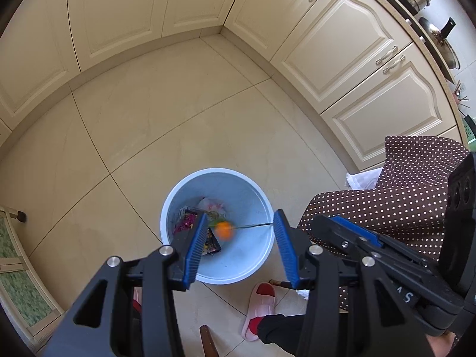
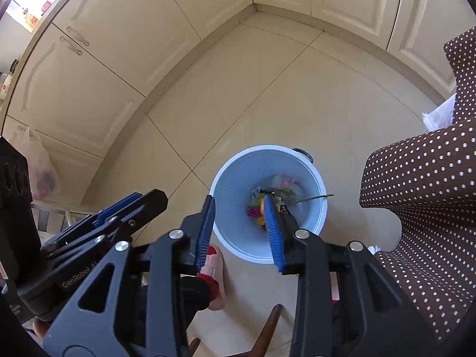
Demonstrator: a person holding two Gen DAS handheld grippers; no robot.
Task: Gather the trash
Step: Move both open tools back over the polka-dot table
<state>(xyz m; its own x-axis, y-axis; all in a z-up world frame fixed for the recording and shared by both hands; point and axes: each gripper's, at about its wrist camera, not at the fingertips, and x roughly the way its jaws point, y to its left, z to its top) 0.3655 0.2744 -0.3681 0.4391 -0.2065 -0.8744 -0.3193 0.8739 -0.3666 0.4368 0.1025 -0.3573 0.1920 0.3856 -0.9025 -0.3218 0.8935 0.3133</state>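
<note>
Right gripper (image 2: 239, 229) jaws apart, nothing between the pads, hanging over the blue bin (image 2: 312, 223); left gripper (image 1: 241, 247) also parted and empty above the same bin (image 1: 166, 205). Orange flower with thin stem (image 1: 223, 229) blurred inside the bin mouth, looks mid-drop, stem end near the rim; other trash (image 2: 255, 211) lies on the bottom. To finish well: keep the jaws apart over the centre, check the stem clears the rim rather than hanging on it

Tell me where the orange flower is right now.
In the left wrist view the orange flower is blurred inside the blue bin, above the wrappers, its thin stem reaching the rim on the right.
</note>
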